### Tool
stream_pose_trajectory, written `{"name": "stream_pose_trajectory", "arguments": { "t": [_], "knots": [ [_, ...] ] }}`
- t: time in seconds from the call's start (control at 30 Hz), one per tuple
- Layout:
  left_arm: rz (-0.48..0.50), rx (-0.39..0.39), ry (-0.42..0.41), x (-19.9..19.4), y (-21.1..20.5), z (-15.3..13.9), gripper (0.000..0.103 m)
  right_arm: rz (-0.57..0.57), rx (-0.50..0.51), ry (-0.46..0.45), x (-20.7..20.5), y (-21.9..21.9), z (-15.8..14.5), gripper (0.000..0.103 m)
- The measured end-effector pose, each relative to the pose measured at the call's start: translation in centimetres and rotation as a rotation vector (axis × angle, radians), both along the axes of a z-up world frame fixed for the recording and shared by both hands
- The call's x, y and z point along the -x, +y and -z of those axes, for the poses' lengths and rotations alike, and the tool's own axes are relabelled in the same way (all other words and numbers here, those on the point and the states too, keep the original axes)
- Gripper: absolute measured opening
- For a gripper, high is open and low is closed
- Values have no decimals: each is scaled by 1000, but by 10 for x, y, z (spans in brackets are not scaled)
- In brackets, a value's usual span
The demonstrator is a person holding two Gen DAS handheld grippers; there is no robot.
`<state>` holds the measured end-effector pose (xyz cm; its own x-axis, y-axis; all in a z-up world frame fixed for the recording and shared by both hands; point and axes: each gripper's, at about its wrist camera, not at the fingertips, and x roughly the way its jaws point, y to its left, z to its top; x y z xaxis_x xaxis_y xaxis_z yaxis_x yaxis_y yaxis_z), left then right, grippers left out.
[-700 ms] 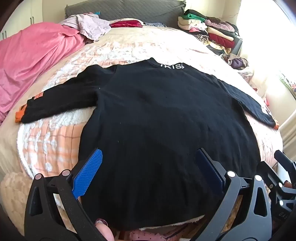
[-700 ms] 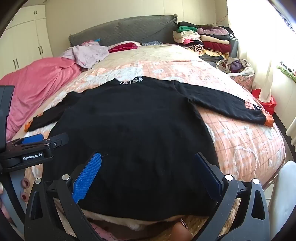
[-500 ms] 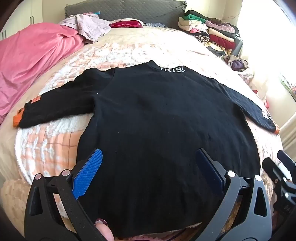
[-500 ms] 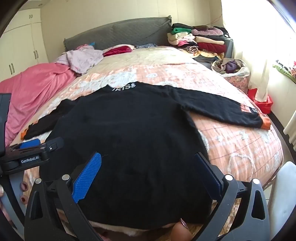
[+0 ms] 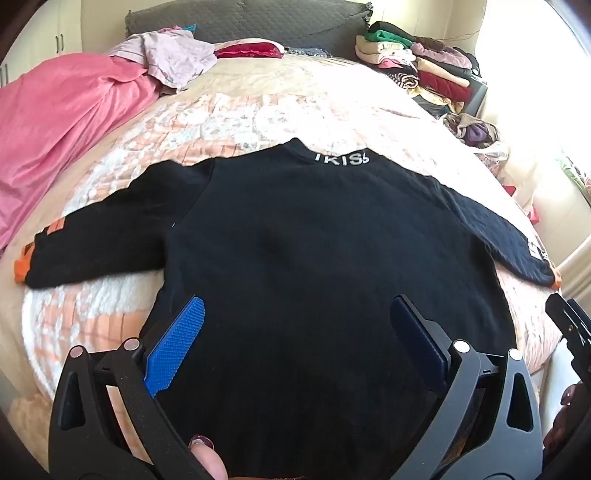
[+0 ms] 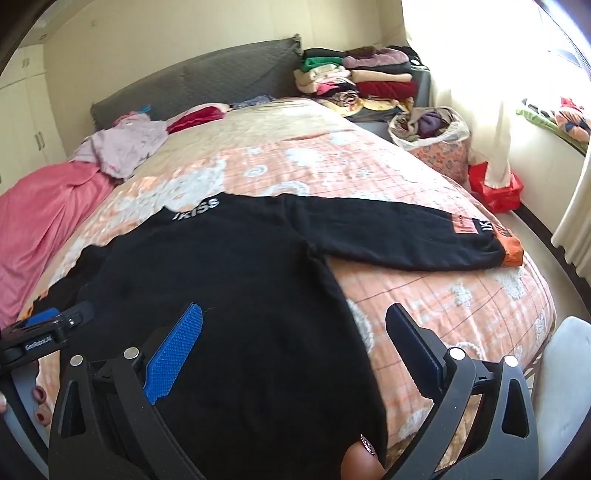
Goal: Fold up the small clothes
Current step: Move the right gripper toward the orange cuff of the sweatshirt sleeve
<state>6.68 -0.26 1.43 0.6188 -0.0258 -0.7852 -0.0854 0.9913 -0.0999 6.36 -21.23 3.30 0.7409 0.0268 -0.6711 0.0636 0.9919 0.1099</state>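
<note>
The black sweater [image 5: 314, 266] lies flat on the peach quilt [image 5: 258, 118] of the bed, back side up, collar lettering toward the headboard [image 5: 251, 18], both sleeves spread outward with orange cuffs at their ends. It has kept its place and shape since 0.7 s ago. The left gripper [image 5: 295, 328] hovers over the sweater's lower body, its 2 jaws spread fully wide with nothing between them; its view now takes in more of the hem than before, the collar sitting lower in the picture. The right gripper [image 6: 295, 328] hangs over the sweater's right edge, jaws equally wide and empty, and has swung rightward, so the right sleeve [image 6: 406, 236] and the floor beside the bed show more. Folded clothes [image 6: 362, 81] are stacked beside the headboard, and a pink blanket [image 5: 62, 110] lies along the bed's left side.
</note>
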Motion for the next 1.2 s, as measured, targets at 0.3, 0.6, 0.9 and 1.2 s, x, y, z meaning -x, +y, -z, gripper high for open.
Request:
{"name": "stream_pose_trajectory", "arguments": {
  "t": [0.3,0.6,0.9,1.2],
  "knots": [
    [18,12,17,-38,-12,1,95,67,-11,35,-28,-25,9,99],
    [42,-22,35,-69,-28,6,95,127,-38,53,-56,-50,14,99],
    [78,-42,51,-106,-45,12,95,218,-86,74,-78,-84,23,99],
    [138,-44,89,-136,-66,23,95,336,-140,121,-93,-126,43,99]
  ]
}}
